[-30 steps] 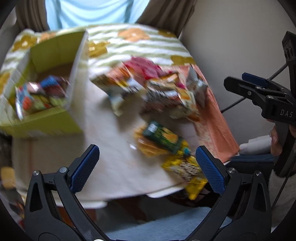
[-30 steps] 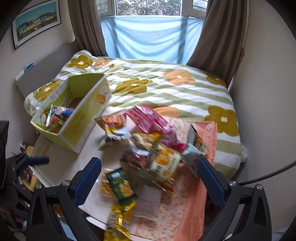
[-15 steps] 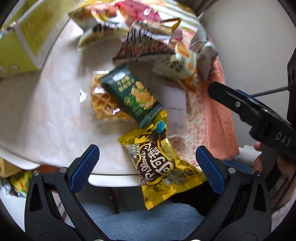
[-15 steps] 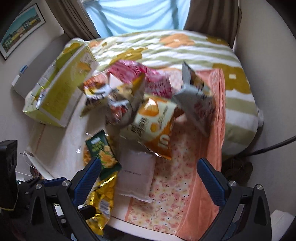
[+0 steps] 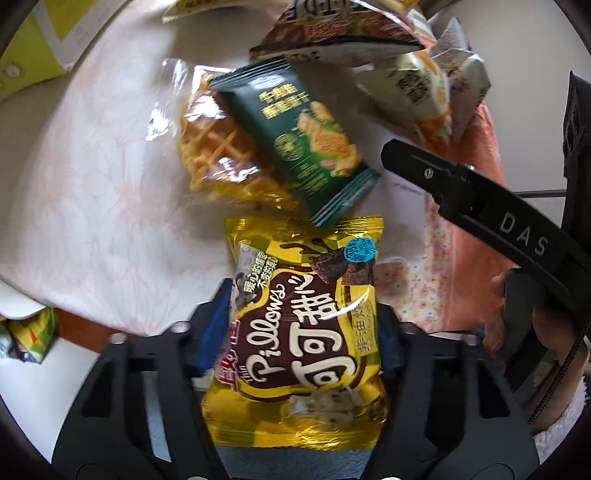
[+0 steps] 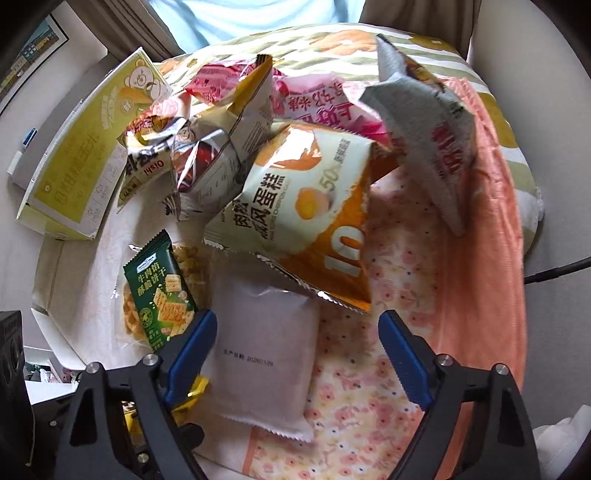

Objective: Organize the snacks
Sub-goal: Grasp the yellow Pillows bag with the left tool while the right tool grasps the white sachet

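On the table (image 5: 85,206), yellow snack bag (image 5: 306,332) pinched between just-closing left gripper (image 5: 299,332) fingers.

You see a green-striped, orange-flowered bedspread (image 6: 424,48) at the far side, brown curtains (image 6: 417,18) beyond it, and a framed picture (image 6: 33,51) far left.

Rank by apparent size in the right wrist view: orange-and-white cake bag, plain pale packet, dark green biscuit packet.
1. Orange-and-white cake bag
2. Plain pale packet, though it lies nearer the camera, so this is unsure
3. Dark green biscuit packet
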Tool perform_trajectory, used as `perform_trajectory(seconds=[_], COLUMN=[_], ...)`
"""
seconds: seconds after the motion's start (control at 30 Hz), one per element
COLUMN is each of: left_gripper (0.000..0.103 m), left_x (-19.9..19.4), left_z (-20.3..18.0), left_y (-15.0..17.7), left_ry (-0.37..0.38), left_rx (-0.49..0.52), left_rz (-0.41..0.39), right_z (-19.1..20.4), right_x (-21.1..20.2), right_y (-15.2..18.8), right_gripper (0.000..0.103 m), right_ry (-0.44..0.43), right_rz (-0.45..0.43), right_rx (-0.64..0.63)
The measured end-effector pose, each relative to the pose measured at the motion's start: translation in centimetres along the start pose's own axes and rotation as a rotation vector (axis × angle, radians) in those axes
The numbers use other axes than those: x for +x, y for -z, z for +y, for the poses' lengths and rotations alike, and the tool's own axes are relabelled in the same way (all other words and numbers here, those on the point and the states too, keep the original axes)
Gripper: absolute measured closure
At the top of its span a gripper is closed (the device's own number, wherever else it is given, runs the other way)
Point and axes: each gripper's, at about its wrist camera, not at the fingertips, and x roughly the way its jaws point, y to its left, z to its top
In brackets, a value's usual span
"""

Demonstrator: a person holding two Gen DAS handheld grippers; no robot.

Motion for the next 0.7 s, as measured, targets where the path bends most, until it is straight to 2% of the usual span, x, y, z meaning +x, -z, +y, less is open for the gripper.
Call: perform_trajectory(seconds=[0.13,0.43,0.57,0.7], left_gripper=[0.052,0.052,0.052,0.052], left_x=[-0.1,-0.9,-1.7,-2.0], left_z=[0.0,0.1,0.8,1.1], left_y=[0.4,0.6,0.3,0.3], left_ry=[-0.012,-0.049,-0.062,-0.068], left_rx=[0.014,0.039,0.047,0.055], left_rz=[-0.020,-0.026,-0.030,-0.032], right_z=[0.4,1.2,2.5,3.5], right_x=[0.9,2.1,2.6,2.7], right_y=[-0.1,-0.3,-0.3,0.0], right_gripper=[0.019,0.027,0.029,0.040], right_ry=[-0.008,-0.022,0.015,0.063], right_rz=[0.010,0.030,0.036,0.023], right_rx=[0.003,0.009,-0.025,-0.073])
